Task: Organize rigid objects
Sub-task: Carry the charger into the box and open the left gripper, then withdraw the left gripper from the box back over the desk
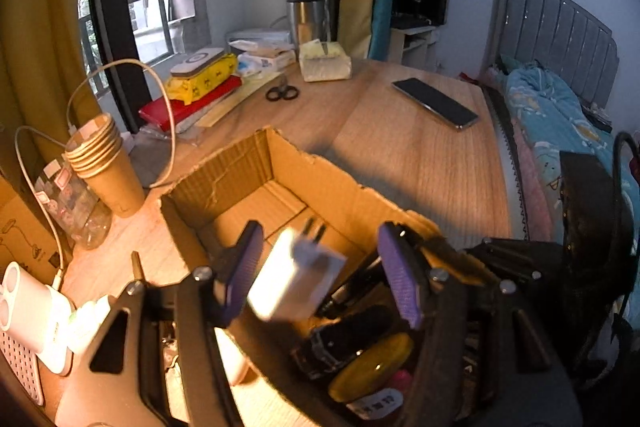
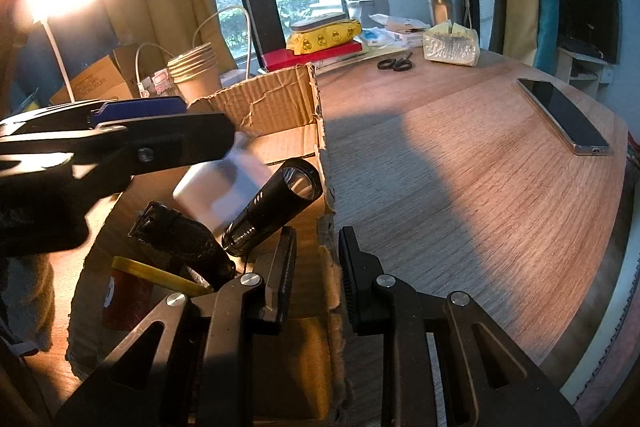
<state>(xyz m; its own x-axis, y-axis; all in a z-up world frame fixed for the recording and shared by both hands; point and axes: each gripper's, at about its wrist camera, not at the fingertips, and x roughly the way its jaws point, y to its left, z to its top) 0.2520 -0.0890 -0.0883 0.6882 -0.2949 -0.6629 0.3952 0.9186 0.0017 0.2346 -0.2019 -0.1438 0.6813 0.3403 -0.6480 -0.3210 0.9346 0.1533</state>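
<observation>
Now the left hand-held gripper [image 1: 320,273] hangs over the cardboard box [image 1: 256,163] with its jaws apart, and a blurred white charger [image 1: 298,281] sits between the purple pads (neither visibly pressing it). Inside the box lie a black flashlight [image 2: 276,203] and a yellow-lidded jar [image 1: 372,367]. The right hand-held gripper [image 2: 316,279] pinches the box's torn wall on the bench [image 2: 460,187].

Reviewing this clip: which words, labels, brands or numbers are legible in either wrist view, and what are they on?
No text can be read with confidence in either view.
Yellow pack: printed round duck-like logos, wording too small.
Brown carton by the lamp: dark printed lines, blurred.
Jar label in the cardboard box: dark characters, unreadable.
Clear bottle: pink and white stickers, illegible.
</observation>
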